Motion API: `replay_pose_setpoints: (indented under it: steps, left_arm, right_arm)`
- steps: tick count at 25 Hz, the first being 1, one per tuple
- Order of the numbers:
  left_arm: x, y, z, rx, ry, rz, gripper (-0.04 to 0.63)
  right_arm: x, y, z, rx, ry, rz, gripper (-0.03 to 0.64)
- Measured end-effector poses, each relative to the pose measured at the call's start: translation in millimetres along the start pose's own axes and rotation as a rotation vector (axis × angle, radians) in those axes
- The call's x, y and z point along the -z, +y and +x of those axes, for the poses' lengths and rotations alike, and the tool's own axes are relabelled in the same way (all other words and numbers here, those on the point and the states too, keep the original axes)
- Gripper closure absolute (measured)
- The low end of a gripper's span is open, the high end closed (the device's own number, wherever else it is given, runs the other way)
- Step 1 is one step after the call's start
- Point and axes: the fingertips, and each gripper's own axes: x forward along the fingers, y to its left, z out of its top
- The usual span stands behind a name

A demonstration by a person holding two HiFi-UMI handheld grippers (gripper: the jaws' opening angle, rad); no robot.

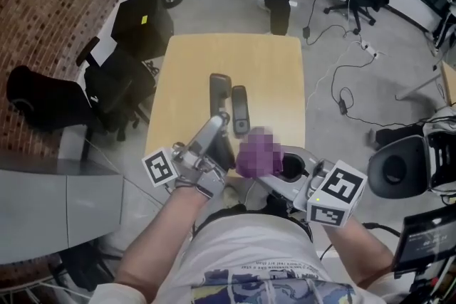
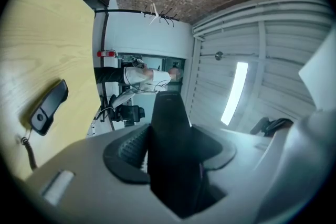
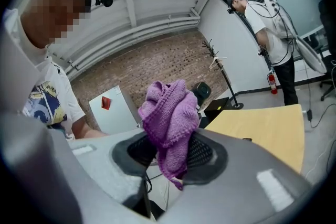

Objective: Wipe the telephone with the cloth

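- Left gripper view: left gripper (image 2: 169, 157) jaws clamped on black telephone handset (image 2: 168, 113).
- Right gripper view: right gripper (image 3: 169, 155) jaws clamped on purple cloth (image 3: 169, 110).
- Step, judged: pre-wipe; next, press cloth onto handset and rub.

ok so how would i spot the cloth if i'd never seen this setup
Find the light wooden table in the middle of the room; over its near end the person's right gripper is shut on a bunched cloth. It is knitted and purple, unlike the dark telephone piece in the left gripper and the dark handset lying on the table.
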Motion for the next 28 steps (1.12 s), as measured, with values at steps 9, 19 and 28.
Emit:
replay_pose_setpoints:
  steps: [9,19,28]
  left_arm:
    - [7,5,-4,-0.004,0.027,-0.023,0.337]
    - [0,12,-10,-0.015,0.006,-0.042,0.339]
    - [2,9,-3,0.002,-0.008,-0.036,0.338]
  right_arm:
    - [-22,35,17,-0.034,-0.037,-0.066,0.489]
    - [11,22,17,-0.024,0.023,-0.045,0.491]
    - [33,-20,11,0.031,0.067,-0.034,0.491]
